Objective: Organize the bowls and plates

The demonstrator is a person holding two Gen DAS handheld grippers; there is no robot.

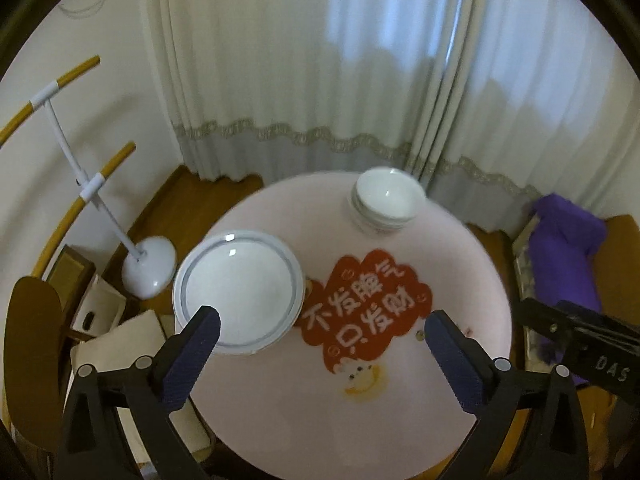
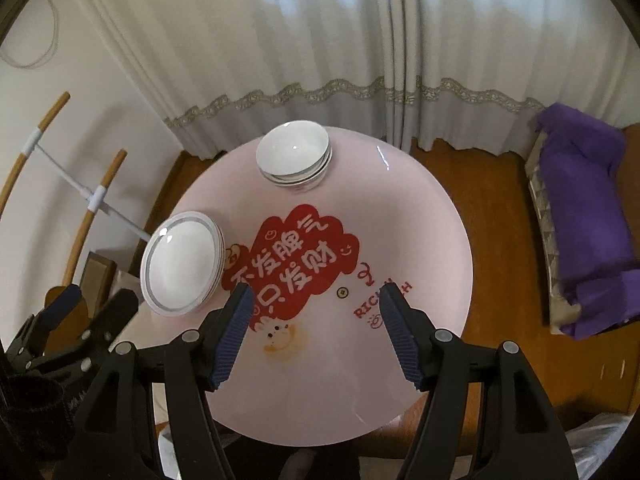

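Observation:
A stack of white plates with a grey rim band [image 1: 238, 290] [image 2: 182, 262] sits at the left of the round pink table [image 1: 460, 280] [image 2: 420, 240]. A stack of white bowls [image 1: 386, 200] [image 2: 294, 156] stands at the table's far side. My left gripper [image 1: 322, 320] is open and empty above the table, its left finger over the plates' near edge. My right gripper [image 2: 316, 296] is open and empty above the table's red print. The left gripper also shows at the lower left of the right wrist view [image 2: 96, 300].
A red printed decal [image 1: 364, 304] [image 2: 292, 260] covers the table's middle. A white floor stand with wooden bars [image 1: 148, 268] [image 2: 96, 200] is to the left, cardboard boxes [image 1: 100, 312] below it. A purple-covered seat [image 1: 568, 256] [image 2: 588, 216] is to the right. Curtains hang behind.

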